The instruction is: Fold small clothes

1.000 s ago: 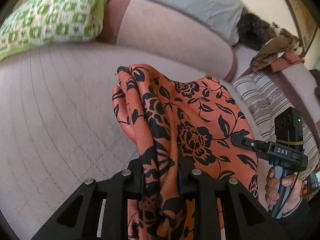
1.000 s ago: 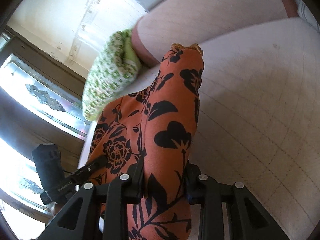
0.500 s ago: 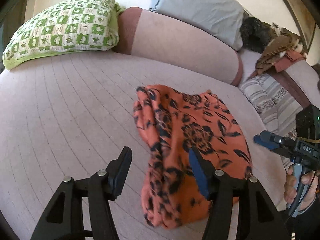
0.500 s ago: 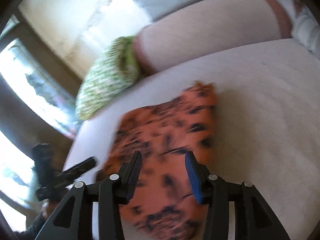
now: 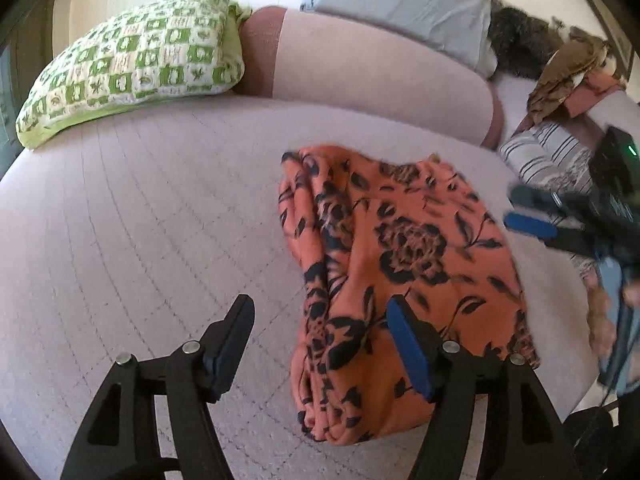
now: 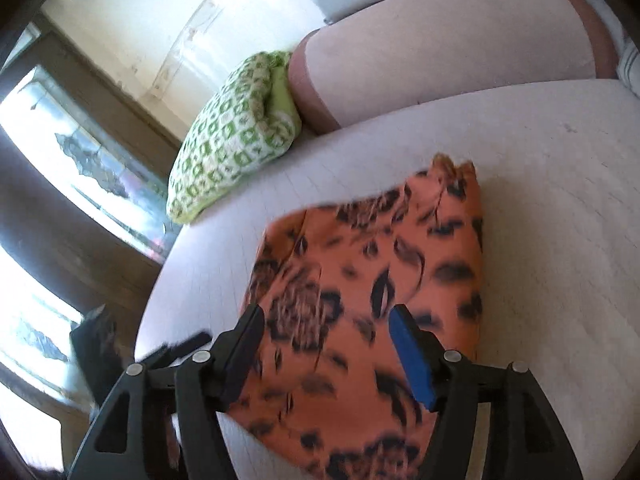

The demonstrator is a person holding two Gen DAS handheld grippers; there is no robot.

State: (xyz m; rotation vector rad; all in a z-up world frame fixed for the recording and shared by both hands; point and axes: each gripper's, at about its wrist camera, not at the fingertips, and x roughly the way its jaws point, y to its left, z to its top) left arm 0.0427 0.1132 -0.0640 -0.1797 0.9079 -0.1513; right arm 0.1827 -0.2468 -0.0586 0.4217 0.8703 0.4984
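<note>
Home living room, sofa [image 5: 160, 240], patterned cushion [image 5: 132, 64], window [image 6: 60, 184]

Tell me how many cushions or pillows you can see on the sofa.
2: a green-and-white patterned cushion lies at the seat's far left corner; a pale blue pillow sits on top of the backrest. Others may be hidden beyond the clothes pile.

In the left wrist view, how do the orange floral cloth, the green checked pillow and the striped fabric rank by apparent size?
1. orange floral cloth, largest, though also nearest the camera.
2. green checked pillow, somewhat smaller and farther back.
3. striped fabric, smallest and partly hidden.
</note>
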